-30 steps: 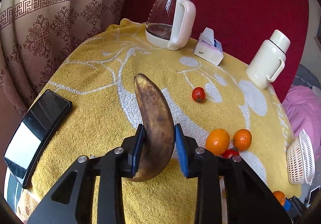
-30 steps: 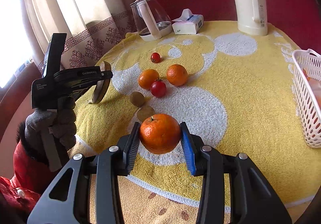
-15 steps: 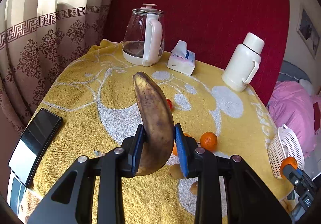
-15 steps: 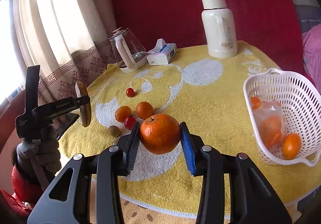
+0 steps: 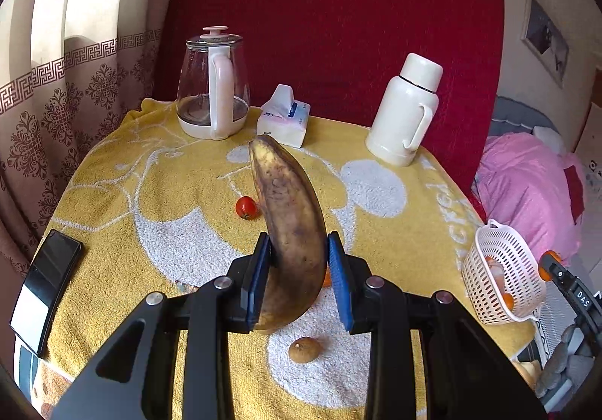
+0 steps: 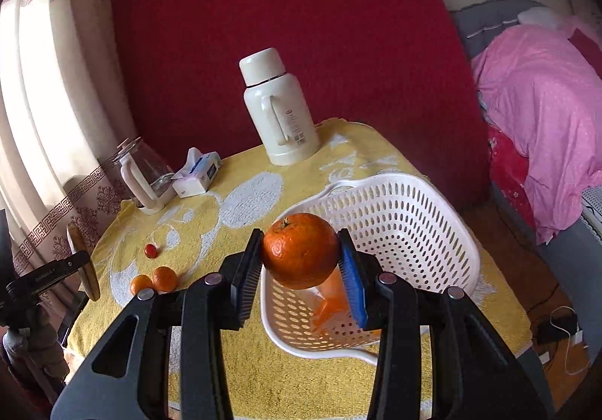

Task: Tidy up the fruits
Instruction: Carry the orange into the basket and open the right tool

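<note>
My left gripper [image 5: 297, 281] is shut on a brown-spotted banana [image 5: 289, 232], held upright above the yellow towel-covered table [image 5: 150, 202]. My right gripper [image 6: 301, 269] is shut on an orange [image 6: 300, 250], held just above the near rim of the white perforated basket [image 6: 414, 232], which holds orange fruit in a plastic bag [image 6: 331, 299]. The basket also shows in the left wrist view [image 5: 504, 277] at the table's right edge. A small tomato [image 5: 245, 207], a kiwi [image 5: 304, 349] and two oranges [image 6: 154, 279] lie on the table.
A glass kettle [image 5: 212, 96], a tissue pack [image 5: 284, 117] and a white thermos [image 5: 408, 111] stand along the back by the red wall. A black phone [image 5: 45, 284] lies at the left edge. A pink-covered bed [image 6: 545, 119] is to the right.
My right gripper has carried the orange right to the basket's near rim. My left gripper has lifted and pulled back with the banana, so more of the table shows.
</note>
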The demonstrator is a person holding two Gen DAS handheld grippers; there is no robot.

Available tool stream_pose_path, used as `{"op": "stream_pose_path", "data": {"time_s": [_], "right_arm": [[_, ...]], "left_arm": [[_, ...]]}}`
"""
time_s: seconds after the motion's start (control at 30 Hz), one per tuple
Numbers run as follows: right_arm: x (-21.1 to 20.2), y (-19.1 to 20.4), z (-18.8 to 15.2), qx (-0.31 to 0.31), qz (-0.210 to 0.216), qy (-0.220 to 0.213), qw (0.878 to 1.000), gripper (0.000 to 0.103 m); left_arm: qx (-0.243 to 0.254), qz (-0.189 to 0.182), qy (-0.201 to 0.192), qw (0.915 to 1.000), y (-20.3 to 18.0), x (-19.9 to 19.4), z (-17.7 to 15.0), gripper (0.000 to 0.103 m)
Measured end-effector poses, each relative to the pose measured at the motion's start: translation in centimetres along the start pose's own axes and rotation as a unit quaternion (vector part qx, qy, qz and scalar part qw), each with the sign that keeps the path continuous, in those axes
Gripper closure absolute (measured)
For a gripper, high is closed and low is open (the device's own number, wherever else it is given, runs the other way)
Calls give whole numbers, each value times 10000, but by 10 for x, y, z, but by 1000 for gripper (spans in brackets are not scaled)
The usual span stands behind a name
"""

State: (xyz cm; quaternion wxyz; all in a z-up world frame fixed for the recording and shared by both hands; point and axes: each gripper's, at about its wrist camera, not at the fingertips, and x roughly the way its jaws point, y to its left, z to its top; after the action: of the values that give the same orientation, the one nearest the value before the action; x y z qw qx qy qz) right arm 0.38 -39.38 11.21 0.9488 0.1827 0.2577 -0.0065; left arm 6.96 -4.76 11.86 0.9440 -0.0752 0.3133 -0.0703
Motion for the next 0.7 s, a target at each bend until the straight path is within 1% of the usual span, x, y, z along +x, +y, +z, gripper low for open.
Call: {"op": "stream_pose_path", "data": {"time_s": [0.23,0.3,0.33,0.53,0.7], "right_arm": [[5,-47,1,525,-424,-24,9977,62],[7,-56,0,692,-453,-6,9966,58],[6,-60,0,757,-474,-44,9960,53],[-6,-66,2,812,-516,-319,9949,52],[-13,-68,2,903,-673,-528,9922,52]], "left_arm": [[243,-210,86,9994,-30,5,3,72],[369,-268,81,9989,-42,6,4,72],[439,-309,80,9985,-48,6,5,72],[847,-655,111,9942,-92,10,11,72],[1212,-1022,170,9872,-136,16,14,72]]}}
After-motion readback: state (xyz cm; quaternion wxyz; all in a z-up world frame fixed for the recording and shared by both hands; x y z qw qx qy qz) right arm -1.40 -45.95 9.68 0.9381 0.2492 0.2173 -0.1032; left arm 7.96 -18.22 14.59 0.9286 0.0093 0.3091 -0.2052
